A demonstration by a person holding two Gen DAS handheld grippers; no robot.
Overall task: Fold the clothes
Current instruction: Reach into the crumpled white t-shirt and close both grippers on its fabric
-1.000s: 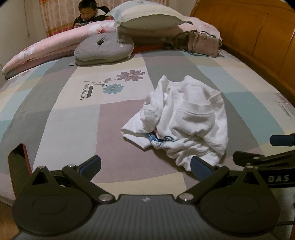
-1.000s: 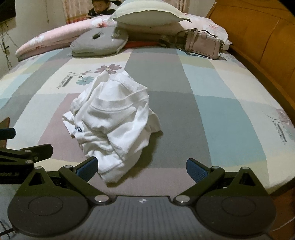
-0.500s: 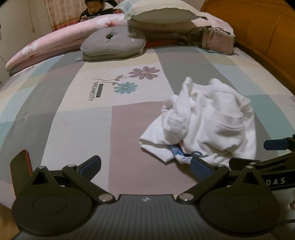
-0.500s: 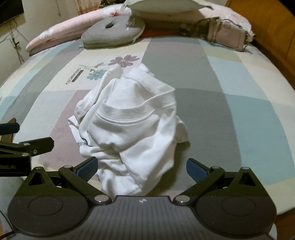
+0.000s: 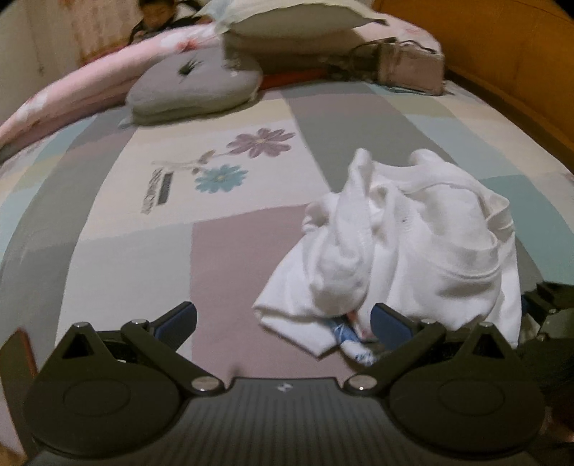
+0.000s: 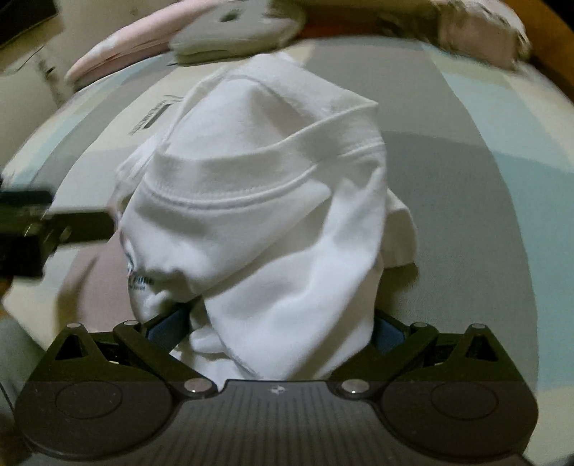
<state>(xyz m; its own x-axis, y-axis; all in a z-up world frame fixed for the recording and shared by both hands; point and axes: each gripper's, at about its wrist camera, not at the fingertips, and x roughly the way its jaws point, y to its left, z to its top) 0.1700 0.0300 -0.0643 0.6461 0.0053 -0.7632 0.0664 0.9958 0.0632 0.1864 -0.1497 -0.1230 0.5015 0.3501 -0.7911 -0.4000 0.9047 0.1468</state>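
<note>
Hiding right gripper (image 6: 276, 329) fingertips: white shirt (image 6: 272, 222) | both jaws wide | left gripper (image 5: 283, 322) empty

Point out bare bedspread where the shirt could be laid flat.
Bare: the bedspread left of the crumpled white shirt, up to the flower print. Crowded: the head end, with grey cushion, pillow and handbag.

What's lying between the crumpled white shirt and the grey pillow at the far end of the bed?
Only bare patchwork bedsheet with its printed flowers lies between the white shirt and the grey pillow, as seen in the left wrist view.
</note>
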